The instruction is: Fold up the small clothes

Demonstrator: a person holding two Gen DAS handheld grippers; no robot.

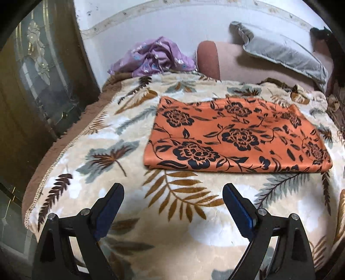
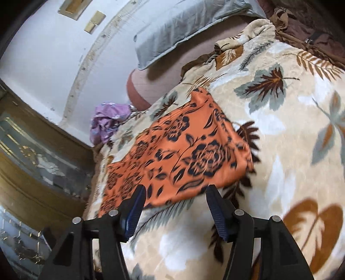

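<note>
**A:** Left wrist view first: we see our left gripper [image 1: 173, 189] hanging above the leaf-print blanket [image 1: 90, 137], its 2 fingers spread wide with nothing between them.

**B:** And the orange floral cloth [image 1: 235, 137]? We make it a flat folded rectangle lying on the blanket, ahead of the fingertips and apart from them.

**A:** Agreed. Behind it a purple garment [image 1: 155, 57] sits crumpled at the bed's far edge near the white wall [image 1: 172, 19], and a grey pillow [image 1: 282, 50] leans to the right.

**B:** From the right wrist view, our right gripper [image 2: 175, 190] also stands apart, gripping nothing. The cloth's near edge shows between the fingertips, but whether the left finger [image 2: 138, 200] touches it we cannot tell; that picture is blurred.
</note>
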